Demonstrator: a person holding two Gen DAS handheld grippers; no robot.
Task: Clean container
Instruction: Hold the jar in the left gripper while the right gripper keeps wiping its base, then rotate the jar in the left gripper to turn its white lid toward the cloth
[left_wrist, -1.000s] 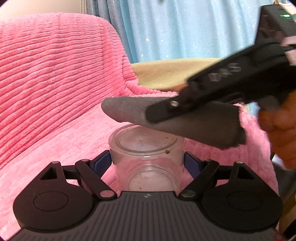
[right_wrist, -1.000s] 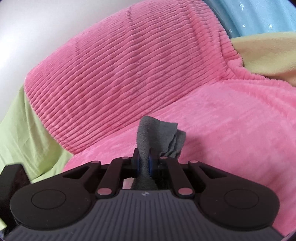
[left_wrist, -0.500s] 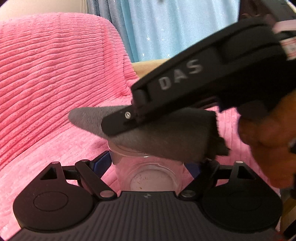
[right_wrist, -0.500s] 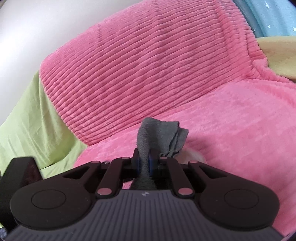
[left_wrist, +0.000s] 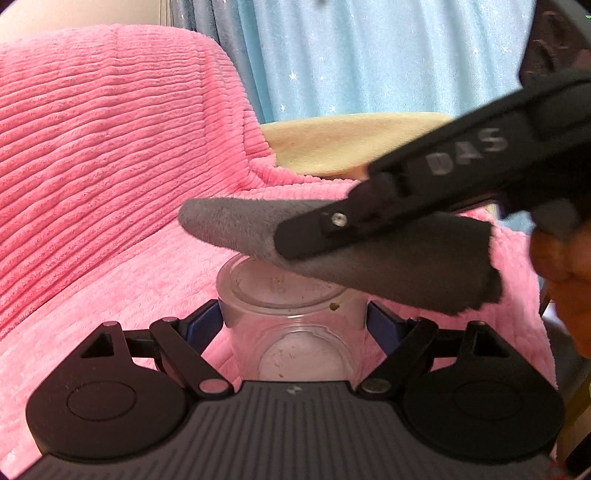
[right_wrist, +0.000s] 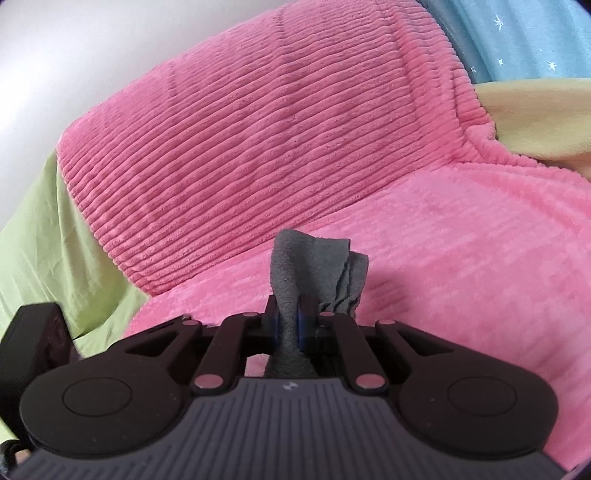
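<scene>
Clamping clear container (left_wrist: 291, 325), left hand-held gripper (left_wrist: 295, 321), right hand-held gripper (right_wrist: 290, 325) pinching grey cloth (left_wrist: 369, 251) above

Evenly lit by soft, bright daylight; faint shadow under grey cloth (right_wrist: 317, 266) at centre; motion blur upper right in left-wrist view; fisheye bending, dark vignetted corners throughout.

A ribbed pink plush blanket (left_wrist: 110, 147) drapes over a backrest and seat. Behind it hangs a light blue curtain with small white stars (left_wrist: 369, 55). A pale yellow cover (left_wrist: 351, 144) lies beyond the blanket's far edge, and a light green sheet (right_wrist: 40, 236) beside its left edge.
</scene>
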